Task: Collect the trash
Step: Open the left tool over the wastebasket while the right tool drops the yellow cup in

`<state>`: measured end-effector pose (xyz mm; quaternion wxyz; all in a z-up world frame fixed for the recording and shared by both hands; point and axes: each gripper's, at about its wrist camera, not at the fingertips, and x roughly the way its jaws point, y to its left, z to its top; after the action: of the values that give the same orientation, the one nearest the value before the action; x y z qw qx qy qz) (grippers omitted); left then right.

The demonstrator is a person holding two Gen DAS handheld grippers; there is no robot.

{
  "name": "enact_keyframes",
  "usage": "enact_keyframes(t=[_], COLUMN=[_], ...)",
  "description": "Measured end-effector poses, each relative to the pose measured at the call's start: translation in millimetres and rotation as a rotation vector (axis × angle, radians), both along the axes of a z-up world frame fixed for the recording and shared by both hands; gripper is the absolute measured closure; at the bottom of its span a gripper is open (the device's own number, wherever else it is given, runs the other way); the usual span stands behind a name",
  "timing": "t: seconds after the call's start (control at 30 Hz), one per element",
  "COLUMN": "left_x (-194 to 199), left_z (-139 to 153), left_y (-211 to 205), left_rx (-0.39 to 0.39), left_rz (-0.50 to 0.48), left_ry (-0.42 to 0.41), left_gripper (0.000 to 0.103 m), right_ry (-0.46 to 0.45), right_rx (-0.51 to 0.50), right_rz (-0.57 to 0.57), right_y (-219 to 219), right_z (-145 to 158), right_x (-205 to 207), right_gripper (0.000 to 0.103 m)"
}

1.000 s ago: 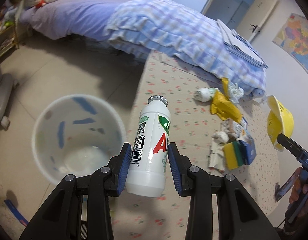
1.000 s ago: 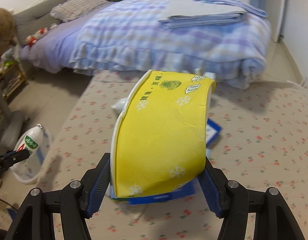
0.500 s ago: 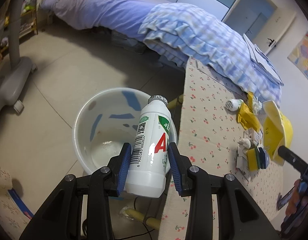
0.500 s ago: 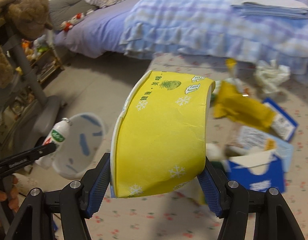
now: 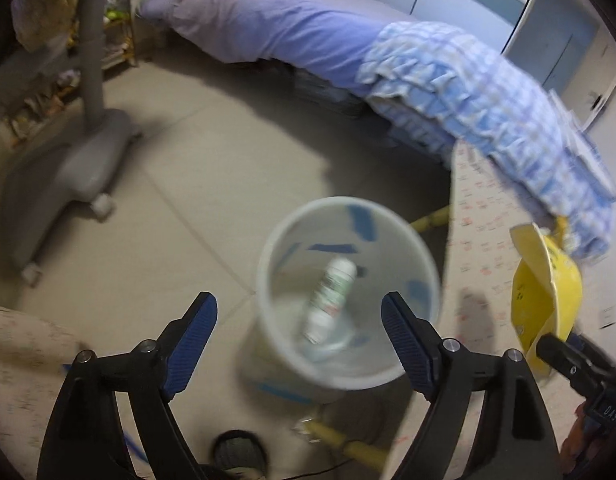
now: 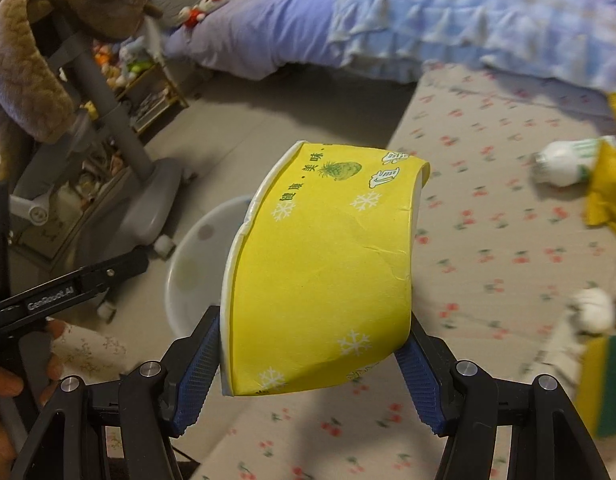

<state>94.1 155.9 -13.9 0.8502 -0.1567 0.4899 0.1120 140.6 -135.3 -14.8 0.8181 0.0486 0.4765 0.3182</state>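
Now the bottle has been released into the bin off the desk's left edge; left hand-held gripper is spread. The cup is pinched by the right hand-held gripper, likely next.

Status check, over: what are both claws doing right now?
Left gripper open above bin; bottle inside. Right gripper shut on yellow cup. Nothing blocking.

The left gripper is hanging with its blue-padded fingers spread wide, gripping nothing. The right gripper is pointing forward, its fingers pressing in on both sides of a flattened yellow paper cup.
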Motion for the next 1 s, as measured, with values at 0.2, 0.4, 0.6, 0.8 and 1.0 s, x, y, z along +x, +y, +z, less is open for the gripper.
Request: enact_keyframes(t=[0.2, 0.4, 0.6, 0.8, 1.0], left_x=[-11.3, -15.7, -12.1, -11.2, -12.3], left_z=[-1.2, -4.5, -7.9, -8.4, -8.9], left_y=[17.4, 29.4, 32.7, 27.1, 12.6], left_rx=[0.041, 0.009, -0.011, -0.041, -0.078], left_rz=[0.020, 0.046, 0.058, 0.042, 0.008], left_ry=[0.041, 0.062, 0.072, 0.072, 0.069], left_gripper=[0.015, 0.015, 0.015, 0.015, 0.015], right_ry=[0.026, 0.036, 0.012, -0.023, -0.049], right_rx=[-0.015, -0.006, -0.023, -0.061, -0.101], right_rz=[0.035, 0.060, 0.073, 0.054, 0.012], right_y=[35.9, 64.0, 76.8, 64.7, 33.1], right_z=[-16.9, -29.7, -33.0, -24.9, -13.7], right_x=[3.8, 8.4, 9.2, 7.1, 4.9], right_gripper=[0.032, 0.032, 0.020, 0.019, 0.019])
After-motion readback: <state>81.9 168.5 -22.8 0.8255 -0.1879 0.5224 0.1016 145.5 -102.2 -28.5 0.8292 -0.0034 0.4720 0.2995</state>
